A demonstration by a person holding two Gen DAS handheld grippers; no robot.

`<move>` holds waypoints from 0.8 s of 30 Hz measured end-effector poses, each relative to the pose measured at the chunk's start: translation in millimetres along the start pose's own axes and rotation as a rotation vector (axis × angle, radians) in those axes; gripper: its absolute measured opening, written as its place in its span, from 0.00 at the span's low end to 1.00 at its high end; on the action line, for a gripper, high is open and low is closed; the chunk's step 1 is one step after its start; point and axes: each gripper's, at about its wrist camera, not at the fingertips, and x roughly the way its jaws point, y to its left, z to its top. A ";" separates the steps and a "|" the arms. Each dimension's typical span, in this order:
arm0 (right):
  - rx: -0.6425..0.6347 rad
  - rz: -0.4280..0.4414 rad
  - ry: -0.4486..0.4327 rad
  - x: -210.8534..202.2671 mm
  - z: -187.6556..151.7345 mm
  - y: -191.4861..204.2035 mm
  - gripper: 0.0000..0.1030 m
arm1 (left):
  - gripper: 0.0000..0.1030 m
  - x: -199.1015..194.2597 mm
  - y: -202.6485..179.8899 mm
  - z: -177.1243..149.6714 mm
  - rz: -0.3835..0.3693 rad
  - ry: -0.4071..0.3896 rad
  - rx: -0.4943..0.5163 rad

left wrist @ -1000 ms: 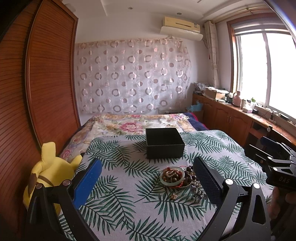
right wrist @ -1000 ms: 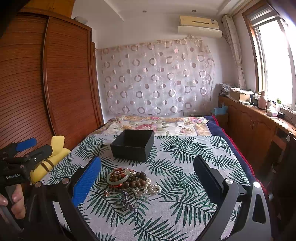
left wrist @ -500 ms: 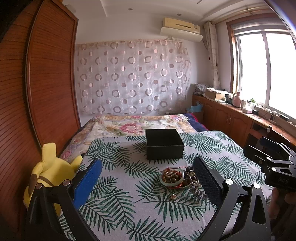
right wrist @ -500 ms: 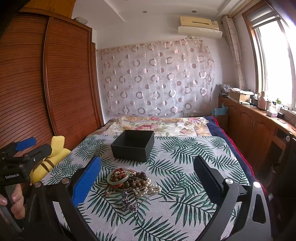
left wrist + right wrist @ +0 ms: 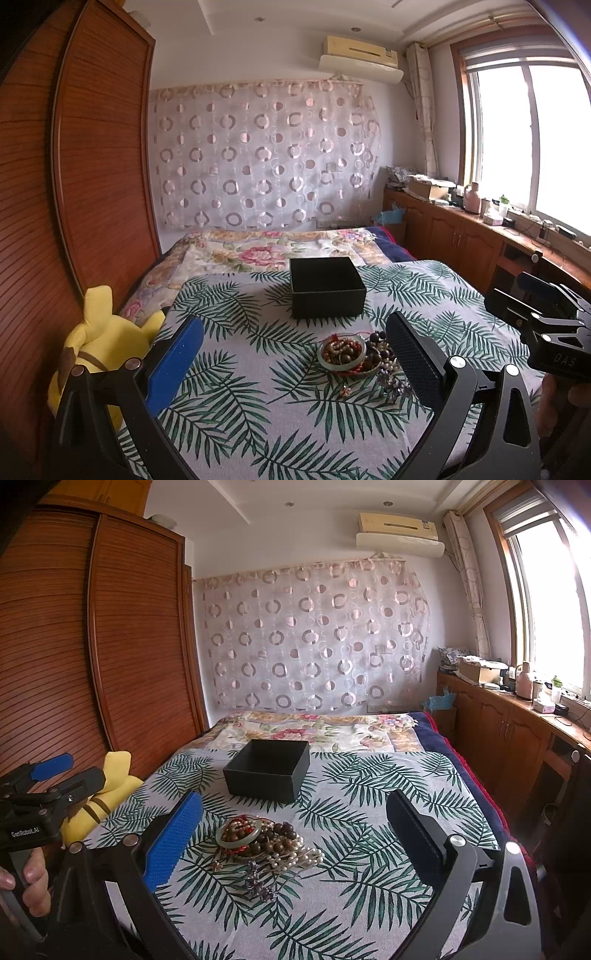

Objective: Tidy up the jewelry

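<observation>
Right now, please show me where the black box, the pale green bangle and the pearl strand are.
black box (image 5: 260,784): right wrist view, on its front wall.
pale green bangle (image 5: 238,840): right wrist view, on its near rim.
pearl strand (image 5: 308,856): right wrist view, on the right-hand pearls.

Between your two grippers, bare leaf-print bedspread (image 5: 369,849) lies open on every side of the jewelry pile (image 5: 264,843). The black box (image 5: 267,770) stands beyond the pile, apart from it, with clear cloth between. The yellow plush toy (image 5: 99,350) and wardrobe (image 5: 110,664) crowd your left; a wooden cabinet (image 5: 517,738) lines your right, past the bed's edge.
</observation>
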 end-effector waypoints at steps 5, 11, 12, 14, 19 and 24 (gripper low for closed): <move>0.000 0.000 0.000 0.0 -0.4 0.2 0.98 | 0.93 -0.3 -0.5 0.0 0.000 -0.001 0.000; 0.000 -0.001 -0.001 0.0 -0.6 0.3 0.98 | 0.93 -1.4 -0.4 0.7 0.001 -0.001 0.001; 0.001 0.000 -0.001 0.0 0.0 0.1 0.98 | 0.93 -1.1 -0.2 0.3 0.001 -0.002 0.001; -0.001 -0.001 -0.001 -0.2 -0.5 0.6 0.98 | 0.93 -0.9 0.0 0.2 0.000 -0.002 0.000; 0.000 -0.001 0.004 0.8 -0.9 -0.2 0.98 | 0.93 -1.9 -0.4 1.2 -0.003 0.001 -0.001; 0.004 0.003 0.028 4.9 -0.4 5.2 0.98 | 0.93 5.5 3.7 -0.8 -0.015 0.032 -0.006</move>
